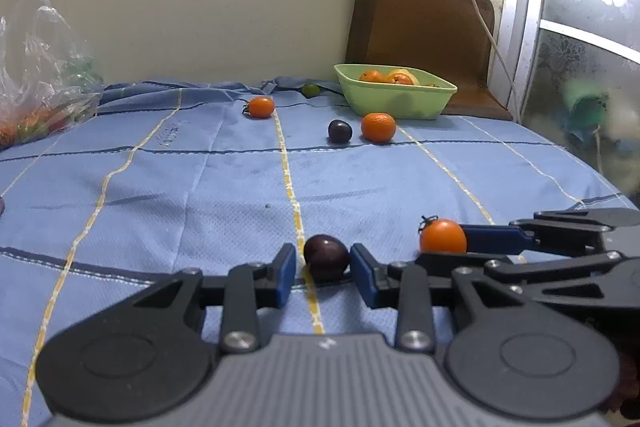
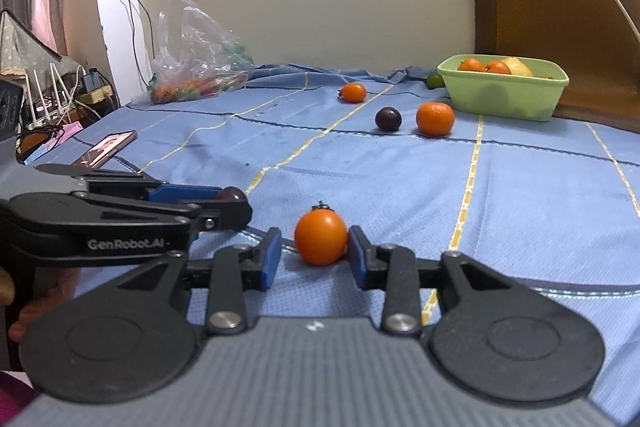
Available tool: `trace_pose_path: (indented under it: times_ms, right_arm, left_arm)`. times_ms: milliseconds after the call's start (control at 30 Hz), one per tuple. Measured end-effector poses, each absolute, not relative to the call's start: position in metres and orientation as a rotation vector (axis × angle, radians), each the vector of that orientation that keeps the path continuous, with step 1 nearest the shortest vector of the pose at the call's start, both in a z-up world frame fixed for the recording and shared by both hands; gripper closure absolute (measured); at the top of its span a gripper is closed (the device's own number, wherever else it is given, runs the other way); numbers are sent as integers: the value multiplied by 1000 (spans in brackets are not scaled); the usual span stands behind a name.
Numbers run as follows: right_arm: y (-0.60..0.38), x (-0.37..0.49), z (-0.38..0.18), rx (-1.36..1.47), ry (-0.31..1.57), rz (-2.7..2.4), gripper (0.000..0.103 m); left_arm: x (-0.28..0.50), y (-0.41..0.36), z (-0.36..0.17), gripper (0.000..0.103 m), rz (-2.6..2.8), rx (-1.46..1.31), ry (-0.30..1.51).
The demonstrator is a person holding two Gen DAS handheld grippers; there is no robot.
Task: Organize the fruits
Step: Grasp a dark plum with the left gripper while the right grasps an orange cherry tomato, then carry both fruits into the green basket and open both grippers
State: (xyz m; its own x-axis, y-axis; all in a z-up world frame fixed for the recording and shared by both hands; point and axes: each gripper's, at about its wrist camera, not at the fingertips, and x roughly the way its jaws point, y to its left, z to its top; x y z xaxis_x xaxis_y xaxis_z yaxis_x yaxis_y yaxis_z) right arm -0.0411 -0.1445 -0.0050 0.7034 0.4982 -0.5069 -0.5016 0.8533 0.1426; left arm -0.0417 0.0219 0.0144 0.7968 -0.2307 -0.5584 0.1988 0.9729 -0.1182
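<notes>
Blue checked cloth (image 1: 200,187) covers the table. My left gripper (image 1: 323,267) has its jaws partly open around a dark plum (image 1: 326,257); the blue pads sit just beside it, contact unclear. My right gripper (image 2: 314,255) likewise brackets an orange tomato (image 2: 321,237), stem up; right pad looks touching, left pad shows a gap. Both fruits rest on the cloth. Right view only: phone (image 2: 106,148) and routers at the left edge, plus "GenRobot.AI" printed on the left gripper's side. Left view only: frosted window at right. Both views show the green bowl (image 1: 394,97) w/ oranges at the back, a mandarin (image 1: 378,127), second plum (image 1: 340,131), another tomato (image 1: 261,107) and a plastic bag (image 2: 196,59).
</notes>
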Motion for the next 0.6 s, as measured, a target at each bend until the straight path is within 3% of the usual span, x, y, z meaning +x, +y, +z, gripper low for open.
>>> trace_pose_path:
  times_ms: [167, 267, 600]
  right_arm:
    - [-145, -41, -5, -4, 561, 557, 64]
    - [-145, -42, -5, -7, 556, 549, 72]
    - [-159, -44, -3, 27, 525, 513, 72]
  left_arm:
    - [-42, 17, 14, 77, -222, -34, 606]
    - [-42, 14, 15, 77, -209, -18, 607]
    - [-30, -7, 21, 77, -212, -4, 624]
